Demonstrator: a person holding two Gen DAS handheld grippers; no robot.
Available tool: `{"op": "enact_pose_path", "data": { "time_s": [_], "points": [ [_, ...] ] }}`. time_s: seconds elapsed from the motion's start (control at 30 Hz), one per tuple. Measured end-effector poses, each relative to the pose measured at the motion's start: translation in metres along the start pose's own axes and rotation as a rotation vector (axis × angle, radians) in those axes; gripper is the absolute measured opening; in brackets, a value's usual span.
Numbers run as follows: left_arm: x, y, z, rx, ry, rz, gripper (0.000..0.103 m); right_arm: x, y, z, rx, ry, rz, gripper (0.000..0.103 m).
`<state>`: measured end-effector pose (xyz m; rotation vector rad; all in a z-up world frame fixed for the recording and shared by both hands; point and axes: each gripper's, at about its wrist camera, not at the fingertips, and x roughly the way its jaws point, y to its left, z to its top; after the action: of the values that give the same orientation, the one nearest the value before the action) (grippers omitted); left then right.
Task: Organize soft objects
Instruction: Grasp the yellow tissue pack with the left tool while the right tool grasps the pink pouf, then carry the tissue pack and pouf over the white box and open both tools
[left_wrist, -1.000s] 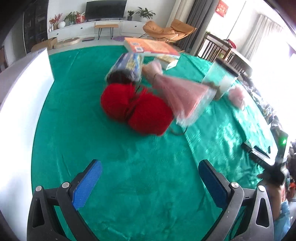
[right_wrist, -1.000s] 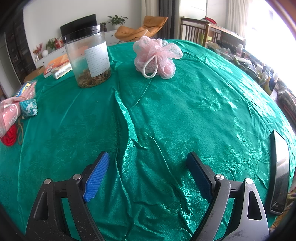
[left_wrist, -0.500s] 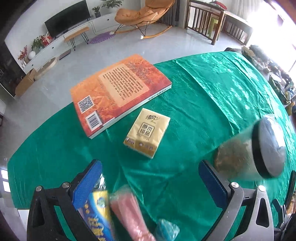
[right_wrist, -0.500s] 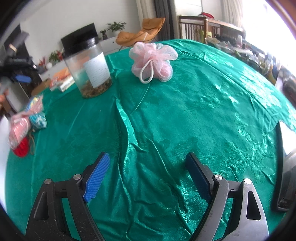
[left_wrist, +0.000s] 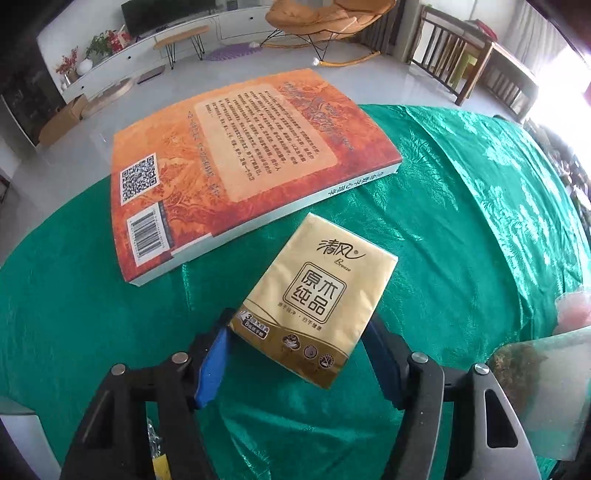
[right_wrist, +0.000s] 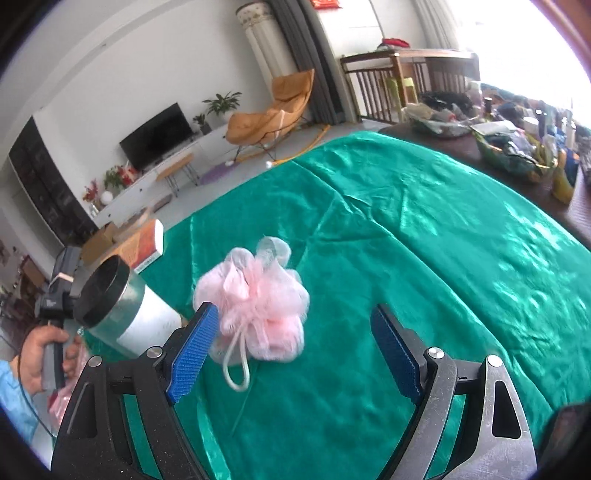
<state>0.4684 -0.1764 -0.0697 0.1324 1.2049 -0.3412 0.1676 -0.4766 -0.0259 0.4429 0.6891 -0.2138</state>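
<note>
1. L gripper (left_wrist: 299, 343): jaws have just been closing, now round the near end of a gold tissue pack (left_wrist: 314, 295); both pads sit against its sides, so it looks clamped.
2. Pack lies flat on green cloth (left_wrist: 461, 229), just beside an orange book (left_wrist: 240, 155), not touching.
3. Clear jar (left_wrist: 543, 384) at far rt of L view, blurred.
4. R gripper (right_wrist: 295, 350): fingers wide apart, nothing pinched.
5. Pink mesh pouf (right_wrist: 258, 314) on cloth between R fingers, close by the L pad; contact unclear.
6. Jar w/ black lid (right_wrist: 122, 310) left of pouf.
7. Person's hand (right_wrist: 40, 350) on a grip handle, far left edge.
</note>
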Motion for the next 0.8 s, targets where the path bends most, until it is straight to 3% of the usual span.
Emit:
{"op": "enact_pose_path", "data": {
  "time_s": [0.1, 0.17, 0.2, 0.33, 0.47, 0.67, 0.8],
  "points": [
    [-0.014, 0.005, -0.004, -0.051, -0.022, -0.074, 0.066, 0.053, 0.019, -0.002, -0.077, 0.162, 0.048, 0.082],
    [-0.029, 0.006, -0.008, -0.06, -0.055, -0.109, 0.065, 0.066, 0.026, -0.011, -0.097, 0.191, 0.012, 0.045],
    [-0.038, 0.007, -0.01, -0.059, -0.073, -0.122, 0.065, 0.062, 0.028, -0.014, -0.09, 0.178, 0.0, 0.034],
    [-0.086, 0.018, -0.02, -0.071, -0.147, -0.186, 0.065, 0.012, 0.04, -0.015, -0.115, 0.042, -0.02, 0.034],
    [-0.144, 0.045, -0.055, -0.083, -0.197, -0.245, 0.065, -0.041, 0.067, -0.012, -0.201, -0.047, -0.011, 0.034],
    [-0.249, 0.128, -0.154, -0.113, -0.273, -0.236, 0.065, -0.111, 0.141, -0.036, -0.349, -0.097, 0.081, 0.034],
    [-0.312, 0.204, -0.243, -0.194, -0.302, -0.173, 0.065, -0.15, 0.222, -0.073, -0.455, -0.078, 0.235, 0.034]
  ]
}}
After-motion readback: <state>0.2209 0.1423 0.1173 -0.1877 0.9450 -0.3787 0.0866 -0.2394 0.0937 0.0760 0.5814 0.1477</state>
